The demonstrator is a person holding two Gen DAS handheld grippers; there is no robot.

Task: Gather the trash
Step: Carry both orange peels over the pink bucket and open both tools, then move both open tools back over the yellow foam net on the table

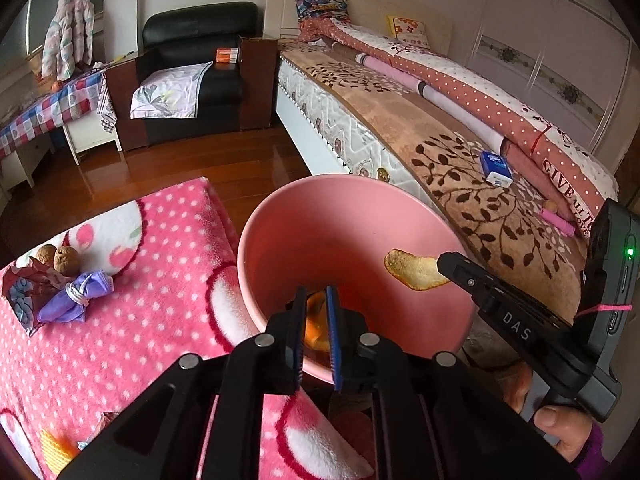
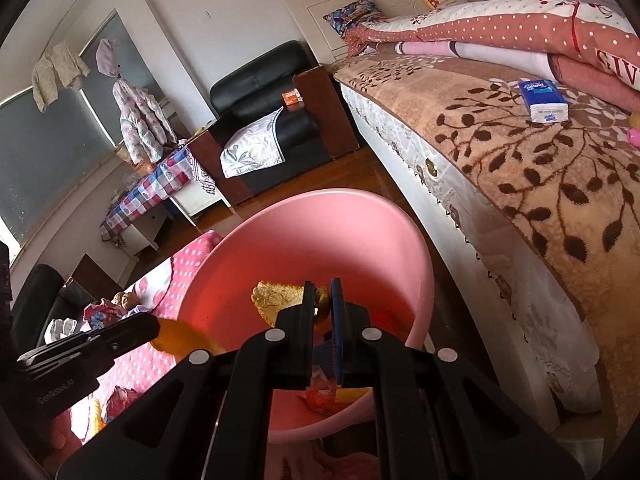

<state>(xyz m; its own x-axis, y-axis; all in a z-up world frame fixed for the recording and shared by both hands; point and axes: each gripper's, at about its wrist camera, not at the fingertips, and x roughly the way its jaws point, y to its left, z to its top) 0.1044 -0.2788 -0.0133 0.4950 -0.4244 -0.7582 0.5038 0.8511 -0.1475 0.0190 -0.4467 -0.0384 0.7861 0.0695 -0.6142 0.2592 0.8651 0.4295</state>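
over the pink bin (image 1: 420, 216), the right gripper (image 1: 440, 266) pinches an orange peel (image 1: 414, 274). left gripper (image 1: 316, 320) jaws slightly apart, orange peel between them. either peel could stick or miss the bin.

Ahead of you a black leather armchair (image 1: 200, 60) stands against the wall with a floral cloth (image 1: 170, 90) draped over its seat. To your right runs the bed (image 1: 460, 152), a blue tissue pack (image 1: 496, 168) lying on its leaf-patterned blanket. A padded jacket (image 1: 68, 40) hangs by the window.

Pink bin (image 1: 360, 216), pink white-dotted blanket (image 1: 160, 320)
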